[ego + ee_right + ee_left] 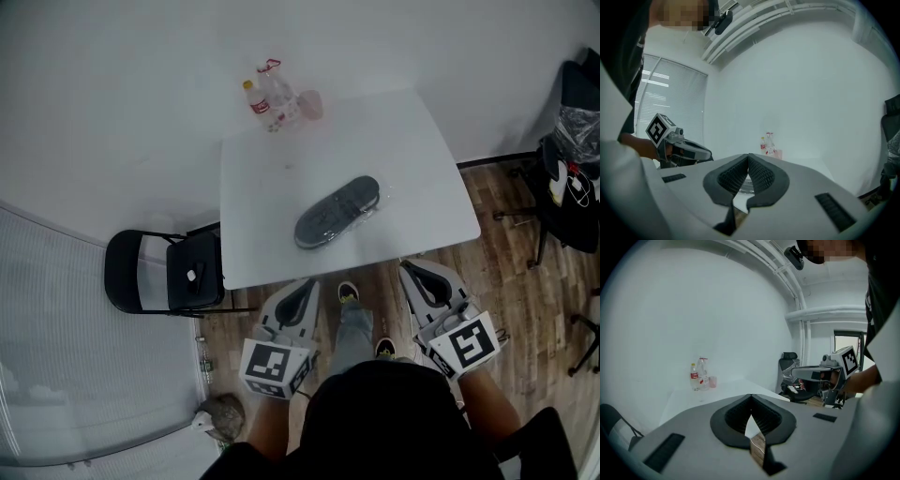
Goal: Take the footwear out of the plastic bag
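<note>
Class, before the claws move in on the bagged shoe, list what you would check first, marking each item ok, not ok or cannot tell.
1. Shoe in its plastic bag lies in plain view on the table: ok.
2. Left claw open for a grasp: not ok, it is shut and empty.
3. Right claw open: not ok, it is shut and empty.
4. Path to the bag free of the bottles and cup: ok, they stand at the far corner.
5. Bag's open end found: cannot tell.
</note>
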Available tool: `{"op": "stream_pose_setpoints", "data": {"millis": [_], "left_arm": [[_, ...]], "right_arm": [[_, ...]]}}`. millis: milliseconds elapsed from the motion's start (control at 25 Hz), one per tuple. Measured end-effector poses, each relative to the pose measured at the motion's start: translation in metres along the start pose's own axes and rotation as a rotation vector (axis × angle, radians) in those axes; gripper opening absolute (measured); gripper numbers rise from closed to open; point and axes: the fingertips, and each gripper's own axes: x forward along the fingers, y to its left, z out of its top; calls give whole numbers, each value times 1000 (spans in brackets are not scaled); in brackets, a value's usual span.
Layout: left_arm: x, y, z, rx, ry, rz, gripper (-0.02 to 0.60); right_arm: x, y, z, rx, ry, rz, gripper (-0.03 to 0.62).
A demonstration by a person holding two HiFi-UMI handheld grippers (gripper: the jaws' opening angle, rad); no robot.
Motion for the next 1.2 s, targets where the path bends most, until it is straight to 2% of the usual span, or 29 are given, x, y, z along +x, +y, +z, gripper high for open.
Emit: {"op": "stream_pose_setpoints", "data": {"millis": [80,240,320,760,800,920,1080,1160,1200], "left_arm": [[16,13,2,4,18,-4,21],[49,41,4,21,-25,-40,22],[60,54,7,27,-22,-55,23],[106,110,23,37,-26,-102,25],[110,115,24,35,-23,-108,38],[125,128,19,25,16,-144,209],[147,141,8,65,68,-179,309],[161,147,-1,107,97,-188,437],[168,150,-7,135,121,-194,479]], "right_arm": [[14,-11,-1,7,16,-12,17],[47,-28,0,10,32,-21,17],[63,-35,1,-2,45,-20,17],[140,-56,15,-28,80,-34,17],[147,-58,16,-27,83,-39,17],[169,-64,15,-37,94,-42,17],[195,-68,16,-42,106,-48,17],[208,-71,14,-44,116,-56,17],[215,-73,13,-44,124,-63,17]]}}
